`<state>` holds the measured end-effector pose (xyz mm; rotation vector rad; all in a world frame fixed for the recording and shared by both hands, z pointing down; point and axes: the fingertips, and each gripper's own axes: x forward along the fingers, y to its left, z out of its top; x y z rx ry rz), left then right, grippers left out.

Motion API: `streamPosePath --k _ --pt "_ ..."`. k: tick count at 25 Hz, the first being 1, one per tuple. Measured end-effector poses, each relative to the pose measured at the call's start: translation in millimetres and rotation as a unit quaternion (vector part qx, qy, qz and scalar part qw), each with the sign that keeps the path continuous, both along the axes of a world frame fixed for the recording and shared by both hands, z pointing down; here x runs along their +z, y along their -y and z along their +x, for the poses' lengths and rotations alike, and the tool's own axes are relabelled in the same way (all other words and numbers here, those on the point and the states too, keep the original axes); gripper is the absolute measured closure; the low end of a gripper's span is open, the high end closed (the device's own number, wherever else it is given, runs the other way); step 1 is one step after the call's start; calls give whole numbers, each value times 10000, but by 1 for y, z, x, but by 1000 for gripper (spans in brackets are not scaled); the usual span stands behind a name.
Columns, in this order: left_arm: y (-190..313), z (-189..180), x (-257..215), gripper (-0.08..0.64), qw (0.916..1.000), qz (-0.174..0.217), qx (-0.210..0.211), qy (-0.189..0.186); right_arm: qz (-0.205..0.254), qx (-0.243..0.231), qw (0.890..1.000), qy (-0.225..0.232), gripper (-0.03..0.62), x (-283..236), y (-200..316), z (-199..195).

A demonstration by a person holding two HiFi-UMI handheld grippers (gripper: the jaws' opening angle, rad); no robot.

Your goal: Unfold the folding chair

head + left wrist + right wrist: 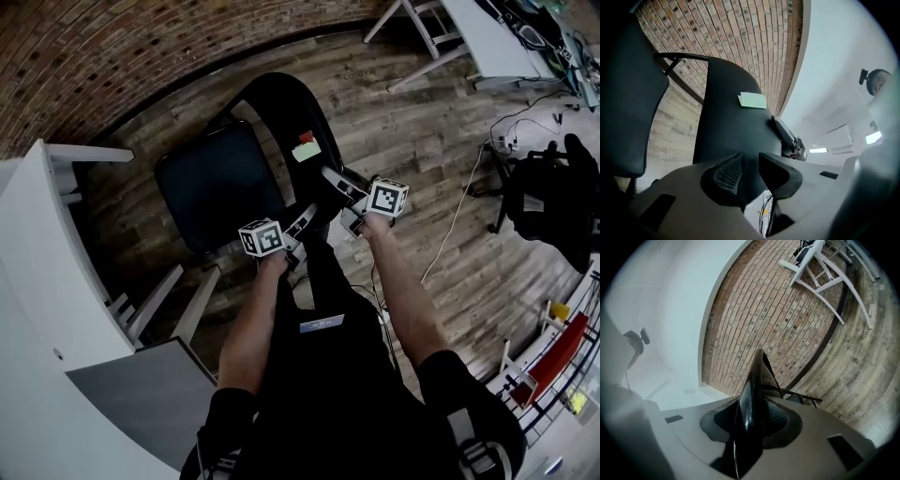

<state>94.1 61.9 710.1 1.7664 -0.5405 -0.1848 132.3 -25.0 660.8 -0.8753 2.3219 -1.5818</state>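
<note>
A black folding chair stands on the wood floor, its seat at the left and its backrest bearing a red-and-green sticker. My left gripper is at the backrest's near lower edge. In the left gripper view the backrest fills the gap between the pads of that gripper, which is shut on it; the seat hangs to the left. My right gripper is shut on the backrest's right edge, whose glossy rim sits between its jaws.
A white desk stands close on the left. A white table is at the top right, a black bag and a cable on the floor at the right. A brick wall runs behind the chair.
</note>
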Motion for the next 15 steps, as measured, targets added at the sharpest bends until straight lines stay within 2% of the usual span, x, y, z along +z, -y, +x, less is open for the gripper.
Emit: streamPosePath --k 5,15 --pt "-3 -16 0 445 9999 5 -88 85 -101 -20 9999 59 466 0 -5 -18" --pt "-12 -39 4 445 9994 -17 -210 288 -152 -75 9998 -118 460 0 -15 -43"
